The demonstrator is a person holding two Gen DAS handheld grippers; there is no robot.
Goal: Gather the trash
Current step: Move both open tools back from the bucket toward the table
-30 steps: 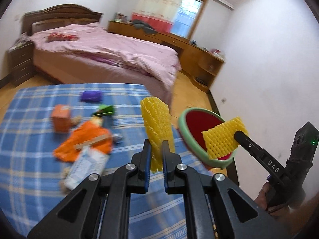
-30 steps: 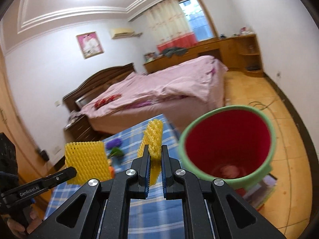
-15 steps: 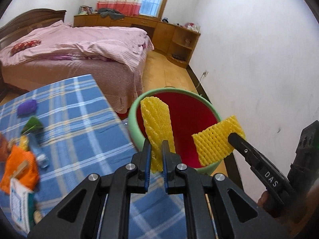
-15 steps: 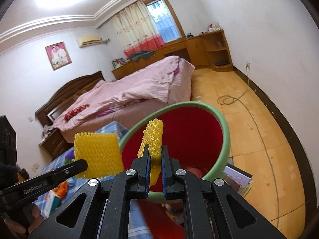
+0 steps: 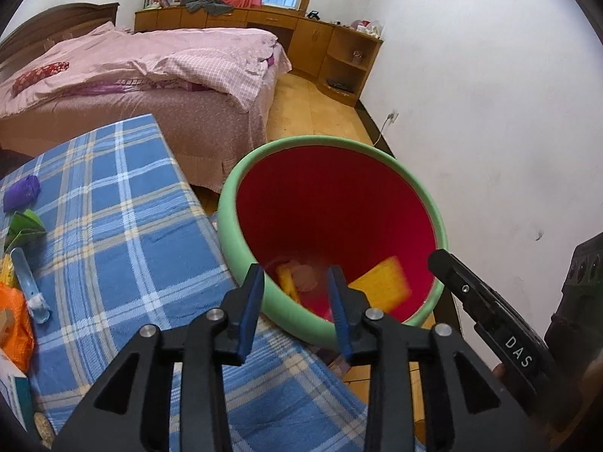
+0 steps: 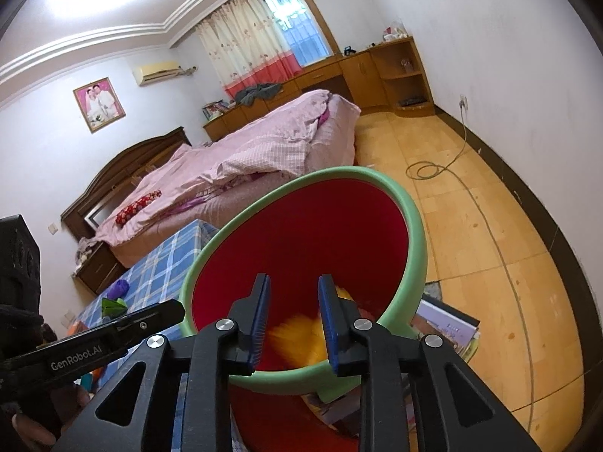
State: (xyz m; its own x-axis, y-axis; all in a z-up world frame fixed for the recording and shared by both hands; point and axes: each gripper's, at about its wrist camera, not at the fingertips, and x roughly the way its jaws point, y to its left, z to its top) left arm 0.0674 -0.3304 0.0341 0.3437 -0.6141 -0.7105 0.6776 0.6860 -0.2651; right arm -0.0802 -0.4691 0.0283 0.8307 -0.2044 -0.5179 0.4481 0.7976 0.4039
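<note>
The left hand-held gripper [image 5: 296,282] is opening over the bin [image 5: 241,184], nothing between its pads; two yellow foam nets [image 5: 380,282] lie blurred inside the red bin. Only the left wrist view shows the litter [image 5: 20,192] at the left edge of the blue plaid tabletop [image 5: 124,226]. The right hand-held gripper [image 6: 294,301] is opening too, empty; its view alone shows books [image 6: 448,324] on the floor beside the bin.

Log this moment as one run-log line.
step: drop foam in bin | left gripper: opening, empty | right gripper: opening, empty | foam: in bin
</note>
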